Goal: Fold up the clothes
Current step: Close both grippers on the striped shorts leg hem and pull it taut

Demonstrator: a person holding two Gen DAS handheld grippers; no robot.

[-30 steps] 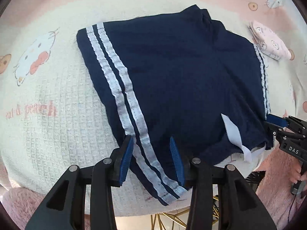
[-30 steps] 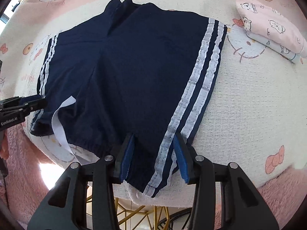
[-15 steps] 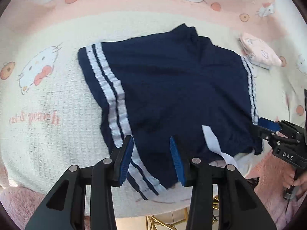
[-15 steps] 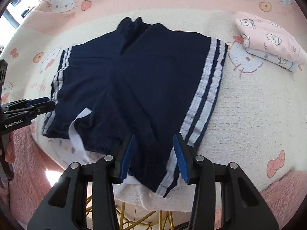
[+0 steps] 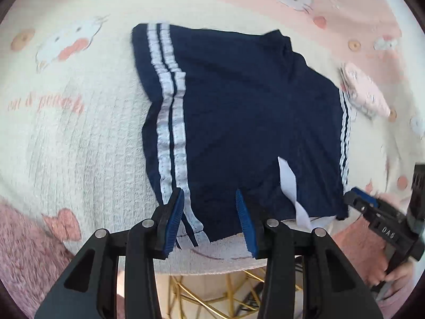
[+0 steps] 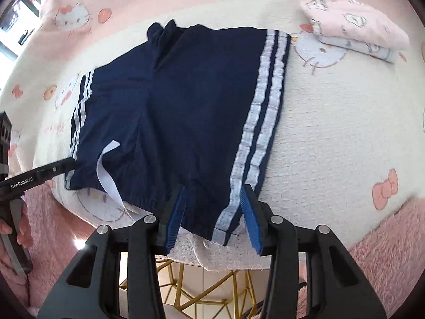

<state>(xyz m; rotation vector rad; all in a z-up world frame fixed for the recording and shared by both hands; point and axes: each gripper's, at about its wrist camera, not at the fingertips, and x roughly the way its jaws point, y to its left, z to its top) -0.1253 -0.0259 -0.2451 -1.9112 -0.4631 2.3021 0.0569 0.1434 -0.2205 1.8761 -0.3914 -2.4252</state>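
2 black grippers with blue ribbed pads hover over navy fabric shorts with 2 white side stripes, spread flat on a cream and pink cartoon-cat blanket. The left gripper and right gripper both stand parted above the waistband corners, gripping nothing. A folded pink printed garment lies near the shorts' far right.

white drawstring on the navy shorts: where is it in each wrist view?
Left wrist: drawstring at lower right, on the shorts' near edge, right of the left gripper.
Right wrist: drawstring at lower left, left of the right gripper.
Shared landmark: folded pink clothes, far right in both.
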